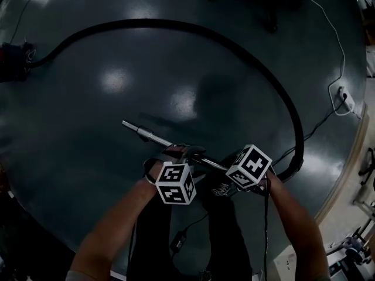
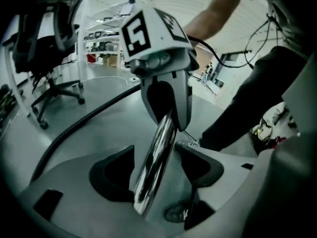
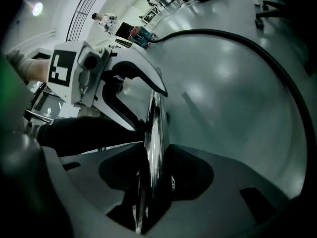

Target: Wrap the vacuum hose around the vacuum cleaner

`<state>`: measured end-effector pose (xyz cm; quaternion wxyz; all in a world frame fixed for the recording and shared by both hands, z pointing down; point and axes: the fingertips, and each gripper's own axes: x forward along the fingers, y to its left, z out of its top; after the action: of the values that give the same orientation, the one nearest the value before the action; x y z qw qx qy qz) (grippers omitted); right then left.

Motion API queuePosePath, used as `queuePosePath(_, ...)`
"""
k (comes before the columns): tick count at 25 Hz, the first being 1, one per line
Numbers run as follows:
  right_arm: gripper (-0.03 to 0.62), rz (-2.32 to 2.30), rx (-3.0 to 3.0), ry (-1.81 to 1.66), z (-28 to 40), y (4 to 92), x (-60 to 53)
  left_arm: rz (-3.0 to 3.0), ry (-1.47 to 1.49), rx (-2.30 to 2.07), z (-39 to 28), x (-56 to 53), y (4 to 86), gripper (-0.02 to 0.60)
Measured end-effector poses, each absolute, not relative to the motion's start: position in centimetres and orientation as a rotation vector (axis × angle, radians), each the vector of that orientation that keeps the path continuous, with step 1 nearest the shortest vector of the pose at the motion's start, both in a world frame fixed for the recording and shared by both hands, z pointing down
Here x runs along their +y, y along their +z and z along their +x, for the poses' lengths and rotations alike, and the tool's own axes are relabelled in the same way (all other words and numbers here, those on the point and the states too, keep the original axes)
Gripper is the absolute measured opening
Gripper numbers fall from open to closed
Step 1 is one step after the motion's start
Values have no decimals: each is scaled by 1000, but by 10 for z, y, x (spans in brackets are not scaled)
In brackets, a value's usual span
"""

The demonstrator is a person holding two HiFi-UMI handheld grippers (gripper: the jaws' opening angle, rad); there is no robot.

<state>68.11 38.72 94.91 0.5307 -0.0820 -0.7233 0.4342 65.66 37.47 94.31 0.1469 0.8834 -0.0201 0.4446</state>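
A long black hose (image 1: pixel 176 23) arcs over the dark floor from the vacuum cleaner (image 1: pixel 13 60) at the far left, round to the right and back toward me. Its chrome wand (image 1: pixel 152 136) points up-left between both grippers. My left gripper (image 1: pixel 183 154) stands open around the wand (image 2: pixel 158 148), with a gap on each side of the tube in the left gripper view (image 2: pixel 156 170). My right gripper (image 1: pixel 225 168) is shut on the wand (image 3: pixel 156 128), its pads tight against the tube (image 3: pixel 153 177). The hose (image 3: pixel 277 68) runs back to the vacuum cleaner (image 3: pixel 141 33).
A white cable leads to a power plug (image 1: pixel 343 95) on the floor at the right. An office chair (image 2: pixel 49 83) stands to the left, and a chair base (image 1: pixel 269 10) at the far side. A pale floor edge (image 1: pixel 345 174) curves at the right.
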Motion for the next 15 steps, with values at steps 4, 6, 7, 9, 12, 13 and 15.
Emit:
queuePosePath(4,173,-247,-1746,1061,668,868,374,2702,1357,103,669,371,882,287)
queuePosePath(6,173,-260,-1767,1073,662,827,364,2746,1366,118,672,362,850,285)
queuePosePath(7,173,-262,-1774,1076,659,808,357,2765,1373,115,672,355,835,285)
queuePosePath(9,173,-257,-1778,1076,657,773,344,2807,1389,106,670,343,803,281)
queuePosePath(12,173,-254,-1784,1058,654,718,337,2860,1415,94,665,335,751,155)
queuePosePath(13,173,-254,-1791,1042,652,700,337,2861,1418,96,663,335,732,153)
queuePosePath(15,173,-244,-1813,969,647,663,339,2854,1415,104,658,337,696,152)
